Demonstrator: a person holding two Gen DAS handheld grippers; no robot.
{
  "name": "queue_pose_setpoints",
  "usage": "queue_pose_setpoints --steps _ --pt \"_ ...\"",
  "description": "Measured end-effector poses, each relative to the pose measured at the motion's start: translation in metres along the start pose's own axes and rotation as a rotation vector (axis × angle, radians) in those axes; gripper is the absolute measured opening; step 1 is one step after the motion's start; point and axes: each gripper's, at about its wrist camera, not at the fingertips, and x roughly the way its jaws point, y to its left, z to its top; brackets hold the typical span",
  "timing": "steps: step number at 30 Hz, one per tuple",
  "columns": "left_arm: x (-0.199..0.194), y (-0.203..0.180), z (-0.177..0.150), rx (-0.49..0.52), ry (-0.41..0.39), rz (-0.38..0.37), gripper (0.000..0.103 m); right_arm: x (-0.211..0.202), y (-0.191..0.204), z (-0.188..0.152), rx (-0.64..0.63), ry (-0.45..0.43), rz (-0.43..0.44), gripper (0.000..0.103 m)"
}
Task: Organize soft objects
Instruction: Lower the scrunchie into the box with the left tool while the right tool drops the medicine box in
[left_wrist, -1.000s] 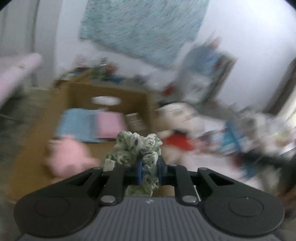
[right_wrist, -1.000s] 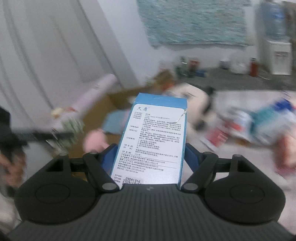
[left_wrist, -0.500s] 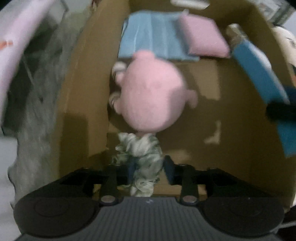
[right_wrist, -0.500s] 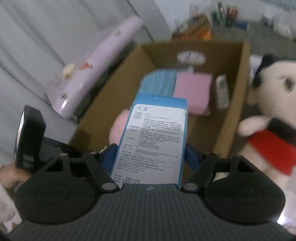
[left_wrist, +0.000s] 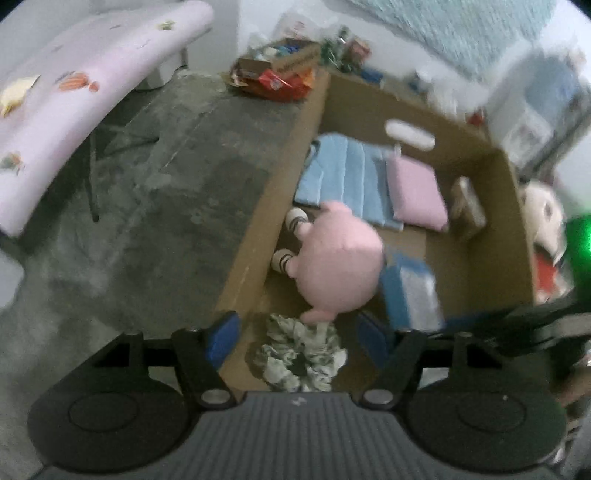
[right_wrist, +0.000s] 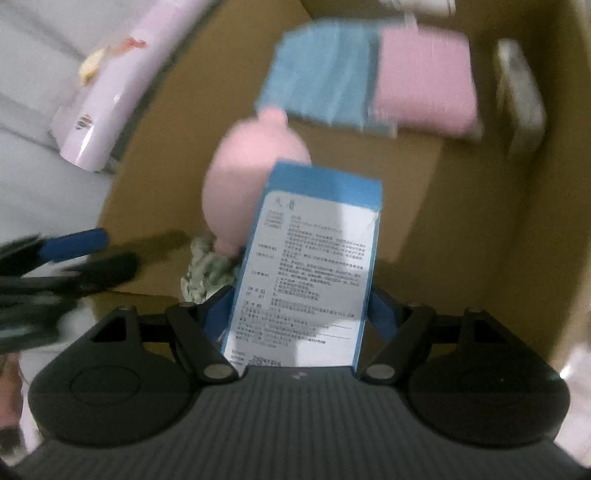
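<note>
While the left gripper is standing open, jaws just widened, with the green scrunchie lying loose between them in the cardboard box, the right gripper is clamping the blue-and-white carton directly above the pink plush, risking a tilted landing.

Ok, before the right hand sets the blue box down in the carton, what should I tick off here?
1. Left gripper jaws apart, having just been opening: ok.
2. Green scrunchie released: ok, it lies between the jaws on the cardboard box floor, pads clear of it.
3. Right gripper shut on the blue box: ok.
4. Blue box over the carton opening: ok.
5. Bare floor for it beside the pink plush: ok, brown cardboard shows to the plush's right.
6. Left gripper clear of the right one's path: cannot tell, it sits blurred at the carton's near left edge.
</note>
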Motion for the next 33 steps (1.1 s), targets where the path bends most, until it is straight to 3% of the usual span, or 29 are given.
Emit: queue_pose_setpoints --steps 5,8,11,14,18,19,20,22,23,28,30,33 --pt "-0.013 -0.001 -0.005 0.014 -0.048 0.052 0.072 0.026 0.014 -0.008 0.021 0.087 0.009 0.075" --pt "-0.011 0.001 -0.006 0.005 -0.033 0.023 0.072 0.037 0.023 -0.013 0.016 0.153 0.043 0.079" --pt "-0.015 -0.002 -0.011 0.017 -0.039 0.028 0.074 0.038 0.028 -0.015 0.007 0.190 0.011 0.083" --pt "-0.019 -0.006 -0.016 0.040 -0.052 0.042 0.074 0.029 0.024 -0.013 0.040 0.147 -0.017 0.090" --pt "-0.024 -0.014 -0.022 0.065 -0.063 0.031 0.074 0.009 0.013 -0.016 0.078 0.080 -0.026 0.090" --pt "-0.026 -0.016 -0.023 0.072 -0.069 0.032 0.074 0.005 0.011 -0.018 0.072 0.056 -0.021 0.074" --pt "-0.027 -0.018 -0.025 0.077 -0.072 0.031 0.074 0.002 0.008 -0.020 0.075 0.030 -0.012 0.045" --pt "-0.029 -0.020 -0.027 0.084 -0.074 0.025 0.074 0.006 0.001 -0.018 0.105 0.013 0.008 0.024" --pt "-0.030 -0.021 -0.028 0.085 -0.075 0.024 0.074 0.005 -0.002 -0.018 0.095 0.000 0.018 0.019" --pt "-0.030 -0.017 -0.033 0.071 -0.074 0.031 0.074 0.011 0.005 -0.015 0.084 0.009 0.014 0.021" --pt "-0.028 -0.013 -0.033 0.056 -0.068 0.033 0.074 0.015 0.008 -0.009 0.046 0.003 -0.027 0.028" --pt "-0.026 -0.011 -0.036 0.041 -0.060 0.050 0.074 0.027 0.011 -0.007 -0.029 -0.003 -0.180 0.062"
